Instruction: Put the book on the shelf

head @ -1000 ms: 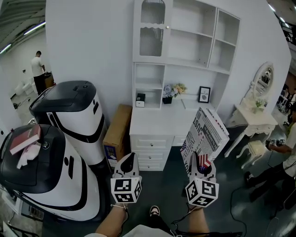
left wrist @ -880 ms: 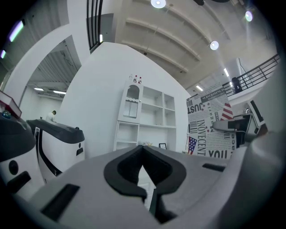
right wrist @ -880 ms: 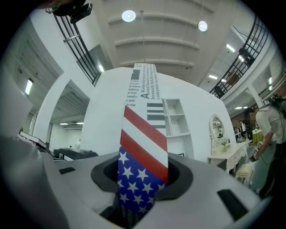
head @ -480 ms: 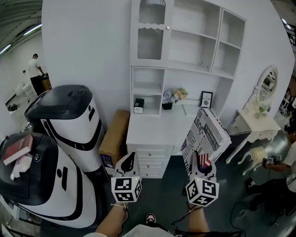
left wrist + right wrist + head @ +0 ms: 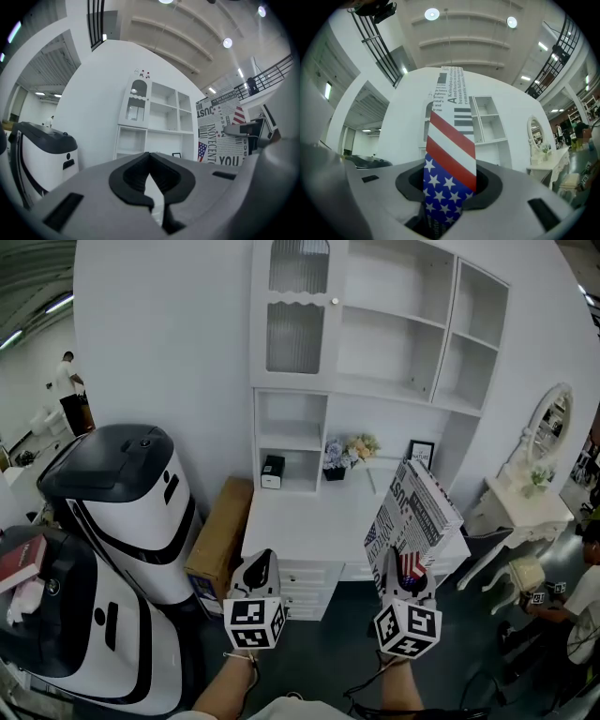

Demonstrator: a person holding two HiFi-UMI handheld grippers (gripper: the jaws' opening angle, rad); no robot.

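Book point(image 5: 412, 517) is clamped at its lower end by the right gripper point(image 5: 405, 579), whose jaws press on both covers. Its long axis runs up and away from that gripper with a slight lean to the right, toward the white shelf point(image 5: 441, 334) straight ahead and higher. The carry therefore looks to go forward and up, on the right hand alone. The left gripper point(image 5: 260, 570) hangs beside it, jaws together on nothing. The right gripper view shows the book's flag-printed edge point(image 5: 450, 154) filling the gap between the pads, but that edge hides part of the shelf. The left gripper view shows the printed cover point(image 5: 225, 126) from the side and the open compartments point(image 5: 161, 112) unobstructed.
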